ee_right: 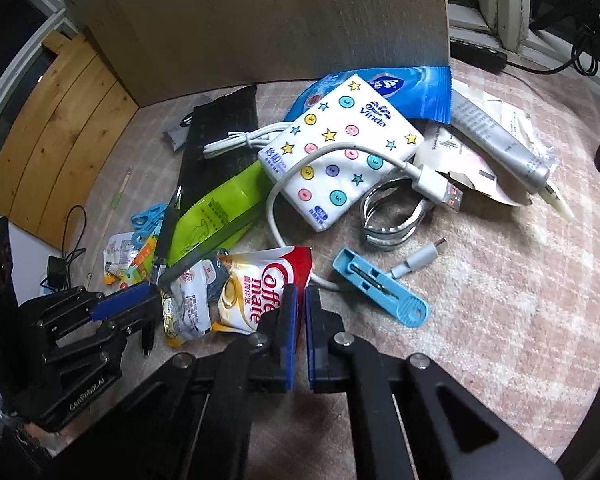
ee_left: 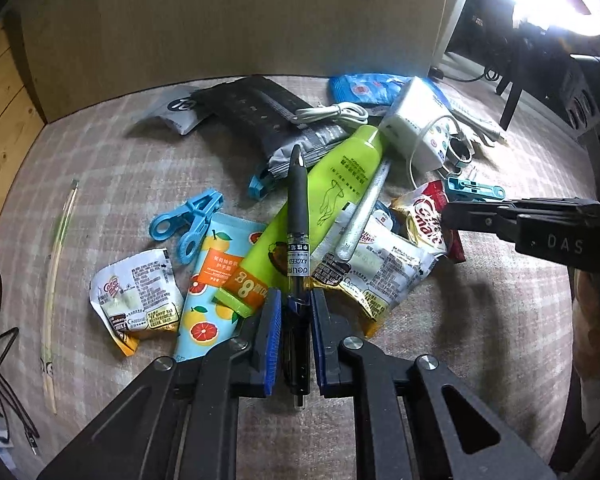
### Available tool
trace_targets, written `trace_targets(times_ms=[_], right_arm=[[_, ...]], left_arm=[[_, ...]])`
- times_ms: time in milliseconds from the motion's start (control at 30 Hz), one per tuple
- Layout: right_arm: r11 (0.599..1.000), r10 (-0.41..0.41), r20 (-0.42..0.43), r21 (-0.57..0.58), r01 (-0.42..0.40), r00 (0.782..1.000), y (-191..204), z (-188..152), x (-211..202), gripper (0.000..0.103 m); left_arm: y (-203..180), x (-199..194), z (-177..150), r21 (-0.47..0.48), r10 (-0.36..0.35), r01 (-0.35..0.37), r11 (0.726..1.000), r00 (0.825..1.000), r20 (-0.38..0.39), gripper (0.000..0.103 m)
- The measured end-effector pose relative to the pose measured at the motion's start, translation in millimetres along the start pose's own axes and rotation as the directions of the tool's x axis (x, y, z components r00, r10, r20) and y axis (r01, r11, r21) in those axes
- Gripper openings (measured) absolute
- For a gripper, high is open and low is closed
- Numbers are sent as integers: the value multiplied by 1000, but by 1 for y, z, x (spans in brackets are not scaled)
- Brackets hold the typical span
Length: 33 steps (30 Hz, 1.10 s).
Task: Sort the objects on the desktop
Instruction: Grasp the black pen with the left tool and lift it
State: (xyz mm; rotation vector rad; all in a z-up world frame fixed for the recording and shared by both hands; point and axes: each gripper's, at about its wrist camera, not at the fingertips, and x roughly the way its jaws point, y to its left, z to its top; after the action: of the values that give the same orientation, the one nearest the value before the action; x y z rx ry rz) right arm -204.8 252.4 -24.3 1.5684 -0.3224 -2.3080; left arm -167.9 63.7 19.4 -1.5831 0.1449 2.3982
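A black pen (ee_left: 298,208) lies over the pile of small items on the checked cloth (ee_left: 480,340). My left gripper (ee_left: 295,300) is shut on its lower end, and both blue pads press its barrel. The right wrist view shows that pen (ee_right: 166,224) and left gripper (ee_right: 148,292) at the left. A red and white Coffee mate sachet (ee_right: 256,292) lies at the pile's near edge. My right gripper (ee_right: 300,292) is shut on the sachet's red right edge. From the left wrist view, the right gripper (ee_left: 446,212) touches the same sachet (ee_left: 424,216).
A green tube (ee_left: 340,176), a grapefruit tube (ee_left: 212,280), blue clips (ee_left: 188,220) and a black pouch (ee_left: 260,112) crowd the pile. A tissue pack (ee_right: 340,148), white cable (ee_right: 276,200), blue clip (ee_right: 380,288) and metal ring (ee_right: 388,216) lie nearby. A cardboard wall (ee_left: 220,20) stands behind.
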Motion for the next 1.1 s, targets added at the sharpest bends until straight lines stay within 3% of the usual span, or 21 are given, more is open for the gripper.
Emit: trace_targets(times_ms=[100, 167, 333, 400, 433, 467, 567, 900, 1100], right_arm=[[1000, 2, -20, 4, -2, 1000, -1, 0, 1, 10], [1000, 15, -21, 21, -15, 1000, -3, 0, 1, 25], [1000, 8, -7, -15, -8, 1000, 6, 4, 4, 36], [999, 28, -6, -17, -28, 1000, 9, 5, 7, 34], [999, 36, -3, -15, -36, 999, 10, 5, 8, 21], [999, 42, -7, -16, -42, 999, 12, 4, 9, 15], [999, 48, 4, -26, -48, 999, 16, 1, 3, 10], [999, 33, 29, -17, -33, 999, 18, -27, -29, 5], [999, 33, 86, 24, -36, 996, 11, -55, -67, 5]], left_arm=[[2, 1, 0, -1, 8, -8, 1000, 1000, -1, 13], [4, 0, -2, -4, 9, -9, 1000, 1000, -2, 13], [4, -2, -6, 0, 11, -11, 1000, 1000, -2, 13], [4, -3, -7, -8, 12, -12, 1000, 1000, -1, 13], [5, -3, -7, -11, 12, -12, 1000, 1000, -1, 13], [6, -4, -7, -18, 9, -9, 1000, 1000, 1, 13], [10, -8, -10, -40, 10, -10, 999, 1000, 5, 13], [21, -24, -33, -102, -2, 3, 995, 1000, 6, 13], [22, -52, -47, -144, -15, 20, 989, 999, 35, 12]])
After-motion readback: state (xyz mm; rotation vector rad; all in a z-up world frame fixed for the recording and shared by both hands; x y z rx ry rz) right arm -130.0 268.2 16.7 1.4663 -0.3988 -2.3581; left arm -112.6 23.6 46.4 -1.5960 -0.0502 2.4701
